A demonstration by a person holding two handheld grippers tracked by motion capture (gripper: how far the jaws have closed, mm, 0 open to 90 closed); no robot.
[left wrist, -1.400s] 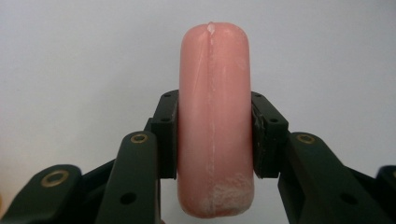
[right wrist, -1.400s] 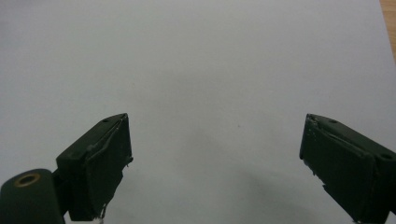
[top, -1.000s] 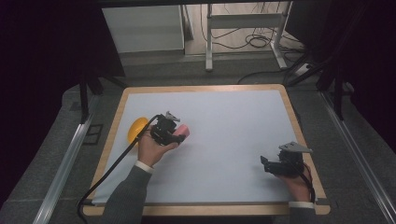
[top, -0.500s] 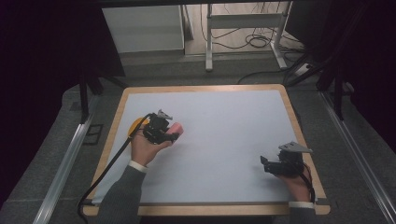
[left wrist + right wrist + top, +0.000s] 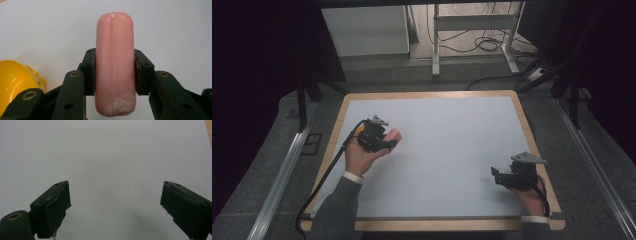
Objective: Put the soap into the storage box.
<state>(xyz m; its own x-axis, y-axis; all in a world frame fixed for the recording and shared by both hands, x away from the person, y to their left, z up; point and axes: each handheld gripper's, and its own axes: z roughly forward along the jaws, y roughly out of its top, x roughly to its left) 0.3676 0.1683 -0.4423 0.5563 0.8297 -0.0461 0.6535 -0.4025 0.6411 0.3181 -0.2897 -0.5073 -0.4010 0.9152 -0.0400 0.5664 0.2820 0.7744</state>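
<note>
High view: left gripper (image 5: 388, 140) at the table's (image 5: 452, 145) left side, clamped on a pink sausage (image 5: 393, 135); right gripper (image 5: 496, 176) near the right edge.
Left gripper view: sausage pinched between both jaws, yellow thing (image 5: 17, 80) beside.
Right gripper view: jaws wide, empty.

Left gripper (image 5: 384, 141): over the left part of the tabletop (image 5: 452, 130), near its left edge
Sausage (image 5: 115, 65): between the left gripper's jaws, sticking out past them
Toy (image 5: 15, 82): on the tabletop, just left of the left gripper
Right gripper (image 5: 499, 176): near the right front corner, well apart from the left gripper
</note>
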